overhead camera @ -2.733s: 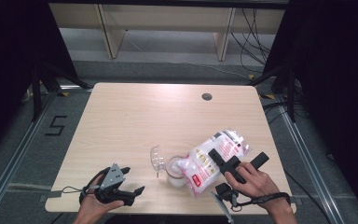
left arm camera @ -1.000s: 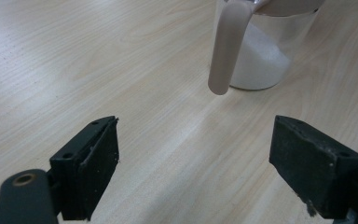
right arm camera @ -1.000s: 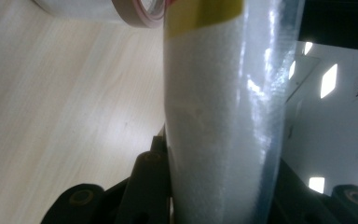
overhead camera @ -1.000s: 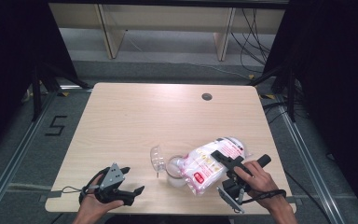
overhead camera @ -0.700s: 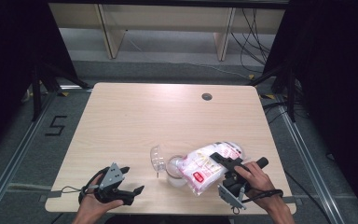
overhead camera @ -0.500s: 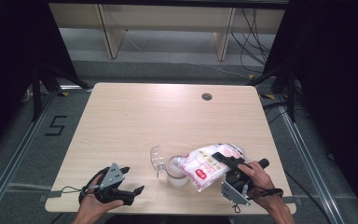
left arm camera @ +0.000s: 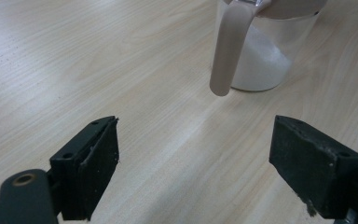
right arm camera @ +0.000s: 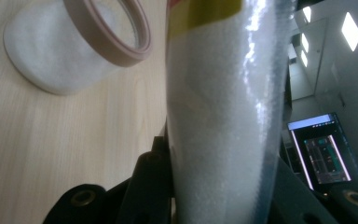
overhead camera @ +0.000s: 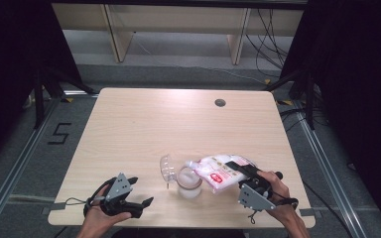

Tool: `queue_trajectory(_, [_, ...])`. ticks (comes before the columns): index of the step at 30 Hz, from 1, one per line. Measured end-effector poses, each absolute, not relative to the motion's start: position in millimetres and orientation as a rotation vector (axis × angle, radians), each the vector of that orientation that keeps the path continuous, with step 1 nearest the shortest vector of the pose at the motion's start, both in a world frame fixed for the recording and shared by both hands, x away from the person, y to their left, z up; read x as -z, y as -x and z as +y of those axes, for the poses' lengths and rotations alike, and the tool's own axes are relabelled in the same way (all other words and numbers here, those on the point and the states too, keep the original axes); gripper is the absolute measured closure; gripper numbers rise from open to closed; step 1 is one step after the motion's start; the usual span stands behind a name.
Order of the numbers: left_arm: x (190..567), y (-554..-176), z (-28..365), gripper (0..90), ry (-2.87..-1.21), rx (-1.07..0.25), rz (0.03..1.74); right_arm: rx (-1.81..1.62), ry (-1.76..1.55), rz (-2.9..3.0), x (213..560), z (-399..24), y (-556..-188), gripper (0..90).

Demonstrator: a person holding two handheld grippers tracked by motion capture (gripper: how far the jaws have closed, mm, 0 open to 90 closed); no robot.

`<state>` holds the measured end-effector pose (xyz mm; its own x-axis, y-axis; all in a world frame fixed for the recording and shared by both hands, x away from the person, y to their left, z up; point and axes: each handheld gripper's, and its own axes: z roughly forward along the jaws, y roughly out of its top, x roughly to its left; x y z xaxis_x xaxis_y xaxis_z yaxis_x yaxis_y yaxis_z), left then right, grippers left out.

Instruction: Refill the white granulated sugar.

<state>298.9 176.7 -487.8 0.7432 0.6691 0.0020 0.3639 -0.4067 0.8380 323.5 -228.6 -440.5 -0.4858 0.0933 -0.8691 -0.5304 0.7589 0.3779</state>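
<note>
The bag [overhead camera: 222, 170] of white grains is clamped between the jaws of your right gripper [overhead camera: 244, 174], near the front edge of the table [overhead camera: 144, 124] toward its right corner. It lies tilted, its narrow end reaching left over the mouth of the jar [overhead camera: 189, 182]. In the right gripper view the bag [right arm camera: 223, 116] rises from between the two black jaws, pinched at its lower part, with a yellow band near its top.

The jar stands just left of the bag, close to the front edge near the middle, and holds white grains. Its rim [right arm camera: 109, 32] is a pinkish-brown ring. Its clear lid [overhead camera: 166, 168] hangs open on the jar's left side.

Your left gripper [overhead camera: 141, 198] rests at the front edge toward the left corner, well apart from the bag. Its jaws stand wide apart with only bare wood between them. In the left gripper view the jar [left arm camera: 265, 51] sits ahead of those jaws, and a pinkish strap [left arm camera: 228, 49] hangs down its side.
</note>
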Motion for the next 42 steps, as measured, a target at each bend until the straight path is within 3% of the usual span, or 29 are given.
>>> queue_trajectory(25, [488, -298, 176, 15.5, -2.035, -0.415, 0.804, -1.215, -0.149, 2.039, 470, -232, -351, 78.4])
queue_trajectory(42, [489, -298, 175, 15.4, -2.027, -0.406, 0.806, -1.275, -0.285, 2.065, 480, -236, -359, 78.6])
